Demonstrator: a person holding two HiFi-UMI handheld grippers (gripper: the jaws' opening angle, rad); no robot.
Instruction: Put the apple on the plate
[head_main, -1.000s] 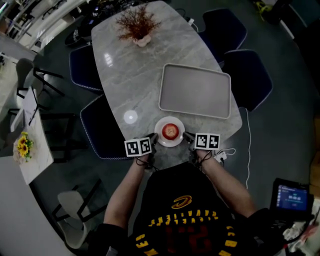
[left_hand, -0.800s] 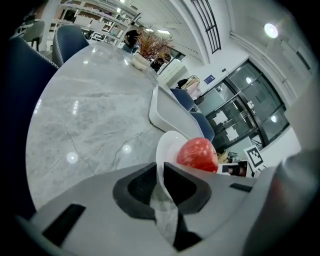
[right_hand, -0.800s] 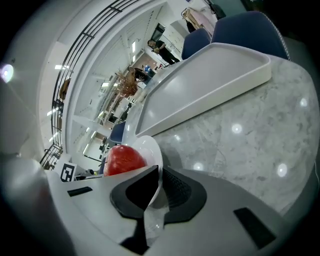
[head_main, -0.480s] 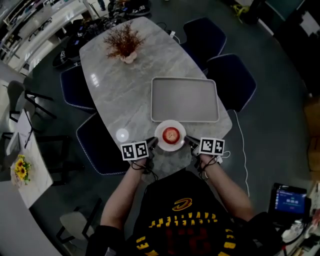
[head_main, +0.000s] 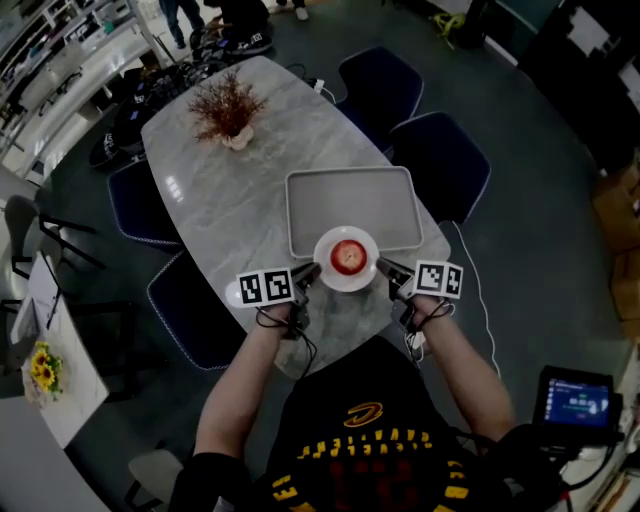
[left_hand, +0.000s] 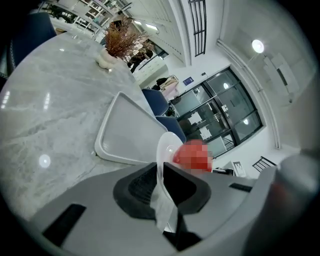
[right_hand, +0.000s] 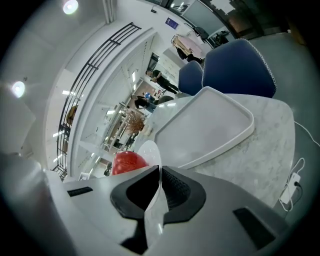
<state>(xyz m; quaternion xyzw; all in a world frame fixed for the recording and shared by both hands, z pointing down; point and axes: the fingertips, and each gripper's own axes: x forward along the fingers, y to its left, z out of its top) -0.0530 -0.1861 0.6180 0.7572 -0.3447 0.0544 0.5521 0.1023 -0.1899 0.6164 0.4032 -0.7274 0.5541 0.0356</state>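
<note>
The apple (head_main: 346, 256) sits red and round in the middle of the white plate (head_main: 365, 275), so it's on there. The plate lies over the near rim of the grey tray (head_main: 340, 195); whether it touches the tray, I can't tell. The left tongs (head_main: 310, 273) are clamped on the plate's left rim, and the right tongs (head_main: 385, 270) are clamped on its right rim. Each gripper view shows that thin white edge pinched between the dark pads, with the apple just beyond. The tray lies flat on the pale marble tabletop (head_main: 220, 200). At the tabletop's far end stands a small vase of dried reddish twigs (head_main: 226, 108). Dark blue chairs (head_main: 440, 160) are drawn up along both sides.
</note>
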